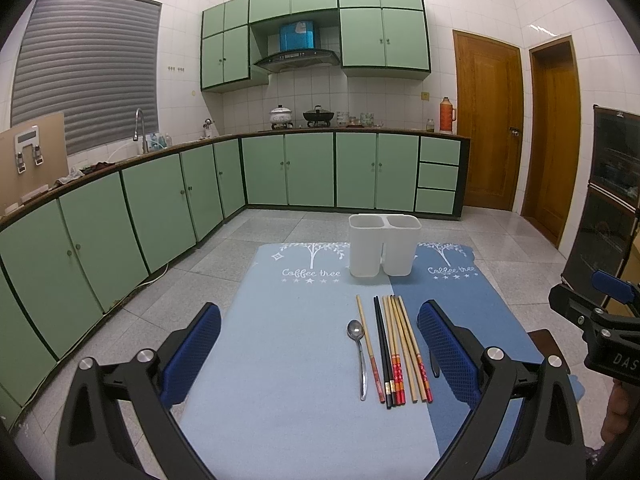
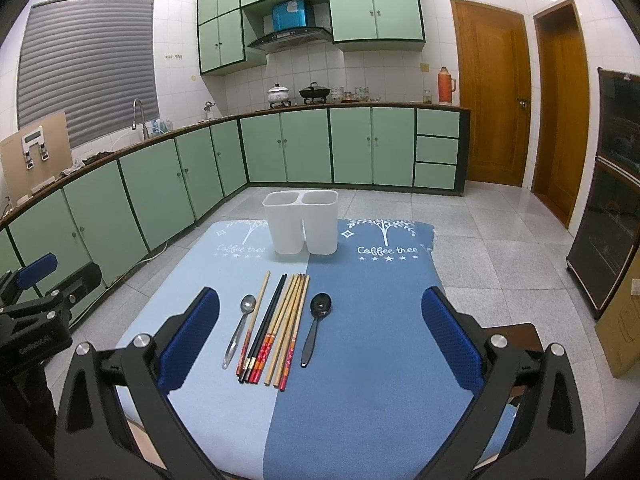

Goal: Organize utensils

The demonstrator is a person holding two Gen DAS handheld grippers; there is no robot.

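A white two-compartment utensil holder (image 1: 384, 245) (image 2: 301, 222) stands upright at the far side of a blue mat (image 1: 288, 360) (image 2: 372, 360). In front of it lie several chopsticks (image 1: 396, 348) (image 2: 280, 328) side by side, a silver spoon (image 1: 357, 354) (image 2: 240, 328) to their left and a black spoon (image 2: 316, 326) to their right. My left gripper (image 1: 320, 356) is open and empty, above the mat near the silver spoon. My right gripper (image 2: 320, 340) is open and empty, near the chopsticks and black spoon. The right finger (image 1: 448, 352) mostly hides the black spoon in the left wrist view.
The mat covers a low table over a grey tiled floor (image 1: 280, 228). Green cabinets (image 1: 160, 208) run along the left and back. Two wooden doors (image 2: 492, 92) and a dark cabinet (image 2: 612, 184) stand on the right. A cardboard box (image 2: 620, 320) sits at right.
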